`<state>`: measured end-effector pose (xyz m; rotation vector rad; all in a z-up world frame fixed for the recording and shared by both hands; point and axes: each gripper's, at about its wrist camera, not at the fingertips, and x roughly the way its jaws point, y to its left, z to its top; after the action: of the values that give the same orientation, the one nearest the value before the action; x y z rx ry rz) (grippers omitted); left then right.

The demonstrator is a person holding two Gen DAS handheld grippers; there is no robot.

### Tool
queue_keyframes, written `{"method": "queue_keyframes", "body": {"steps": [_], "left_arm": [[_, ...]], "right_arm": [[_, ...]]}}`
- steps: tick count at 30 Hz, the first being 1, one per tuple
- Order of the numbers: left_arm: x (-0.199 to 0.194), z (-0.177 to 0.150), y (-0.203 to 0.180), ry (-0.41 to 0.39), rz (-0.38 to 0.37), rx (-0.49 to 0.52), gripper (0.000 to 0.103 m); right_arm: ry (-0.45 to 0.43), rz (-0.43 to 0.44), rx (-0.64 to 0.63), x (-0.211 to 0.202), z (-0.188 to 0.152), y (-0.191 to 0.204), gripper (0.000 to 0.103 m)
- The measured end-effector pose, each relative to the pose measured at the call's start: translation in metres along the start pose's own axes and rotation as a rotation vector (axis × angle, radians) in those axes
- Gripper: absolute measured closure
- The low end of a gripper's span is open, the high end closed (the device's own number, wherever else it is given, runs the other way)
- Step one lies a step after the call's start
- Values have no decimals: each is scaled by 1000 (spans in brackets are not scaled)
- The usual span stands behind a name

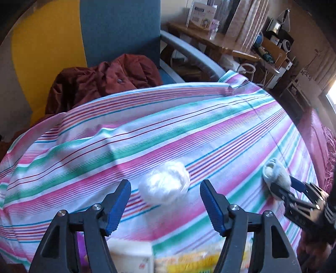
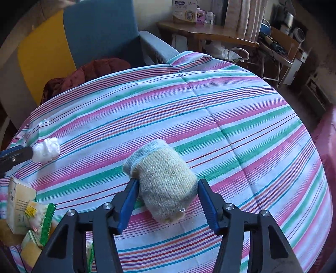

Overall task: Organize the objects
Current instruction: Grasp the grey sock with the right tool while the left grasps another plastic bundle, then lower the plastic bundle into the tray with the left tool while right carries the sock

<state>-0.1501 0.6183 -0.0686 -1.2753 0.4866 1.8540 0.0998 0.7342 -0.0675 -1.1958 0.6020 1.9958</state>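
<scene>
Tablecloth (image 2: 210,117), striped pink/green/white, covers the whole table; seam runs across it mid-right in the right wrist view, wrinkles on the left side in the left wrist view. Behind the table: blue armchair (image 2: 100,31) w/ a yellow panel (image 2: 42,46) beside it, and a dark red jacket (image 1: 100,82) bunched on the seat, partly hidden by the table edge. Wooden side table (image 2: 205,33) further back w/ a printed box (image 2: 184,10) on top; clutter beyond it too small to tell.

Right gripper (image 2: 167,189): jaws apart, blue pads either side of a rolled sock (image 2: 166,182), cream knit w/ pale blue cuff. Left pad looks touching the roll, right pad just beside it w/ a thin gap, so open around it, not clamped. Sock roll lies on the cloth, cuff end pointing away from the cam, roughly centre of the table. Same roll shows at the far right in the left wrist view (image 1: 275,172), gripper at its near end.

Left gripper (image 1: 166,189): jaws wide apart, nothing held. White plastic bag ball (image 1: 164,184), crumpled, sits on the cloth just ahead of and between the fingertips, no contact I can see; motion blur there. In the right wrist view the ball (image 2: 47,152) is at the table's left side, one finger tip right next to it.

Near-left table edge: pile of snack packets (image 2: 40,218) and a small cream carton (image 2: 19,208) standing beside them; print unreadable.
</scene>
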Motion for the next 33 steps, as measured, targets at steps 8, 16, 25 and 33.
{"method": "queue_keyframes", "body": {"steps": [8, 16, 25, 33], "left_arm": [[33, -2, -13, 63, 54, 26, 67], [-50, -48, -21, -92, -12, 63, 68], [-176, -137, 9, -242, -30, 27, 68], [-258, -241, 83, -314, 49, -116, 68]], "right_arm": [[10, 5, -2, 6, -1, 1, 39], [17, 35, -13, 7, -4, -1, 49], [-9, 41, -17, 9, -6, -2, 48], [3, -46, -70, 5, -13, 13, 49]]}}
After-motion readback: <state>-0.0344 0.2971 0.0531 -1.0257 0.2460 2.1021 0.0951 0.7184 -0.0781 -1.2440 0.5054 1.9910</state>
